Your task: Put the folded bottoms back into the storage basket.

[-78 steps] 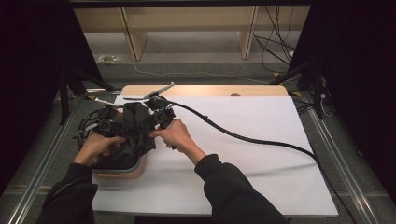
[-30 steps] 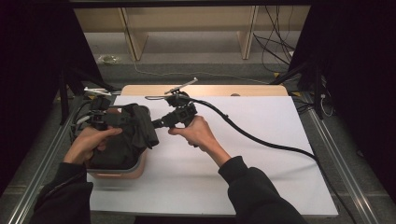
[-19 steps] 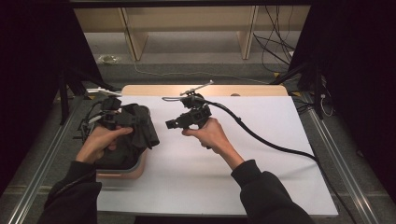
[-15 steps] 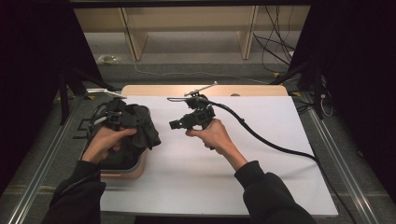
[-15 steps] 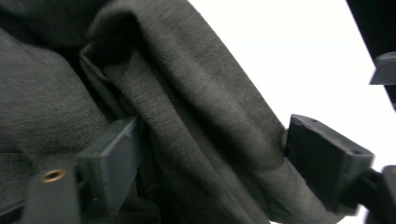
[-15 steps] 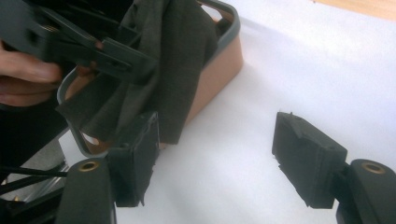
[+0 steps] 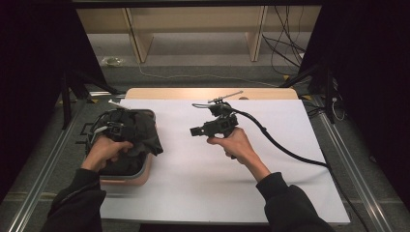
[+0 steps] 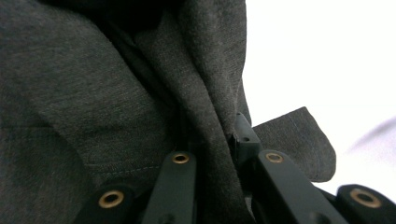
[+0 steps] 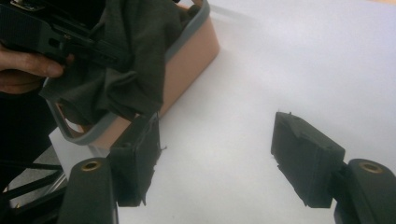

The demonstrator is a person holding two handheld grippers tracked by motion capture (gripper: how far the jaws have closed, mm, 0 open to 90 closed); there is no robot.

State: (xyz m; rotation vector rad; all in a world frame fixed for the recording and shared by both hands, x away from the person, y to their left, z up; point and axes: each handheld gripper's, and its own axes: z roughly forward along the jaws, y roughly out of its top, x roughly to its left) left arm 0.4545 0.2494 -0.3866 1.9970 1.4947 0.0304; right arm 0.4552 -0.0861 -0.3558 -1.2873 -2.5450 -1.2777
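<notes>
While left gripper (image 7: 113, 130) pinches dark garment (image 7: 138, 133) over tub (image 7: 126, 177) | right gripper (image 7: 196, 131) (jaws wide) above table (image 7: 203, 183)

We see the white table (image 7: 217, 164) brightly lit from above, nearly blown out in both gripper views, while everything around it falls into dark. Beside the table's basket (image 9: 187, 56), soft shadows. Up close, the dark cloth (image 8: 116, 93) and jaws blur.

the dark grey cloth (image 7: 138, 133) hides most of the bin (image 7: 130, 178) and what lies under it, folds of it bury the left tool (image 8: 219, 161) tips, and the bin's near corner runs behind the right tool (image 9: 215, 158) jaw.
</notes>
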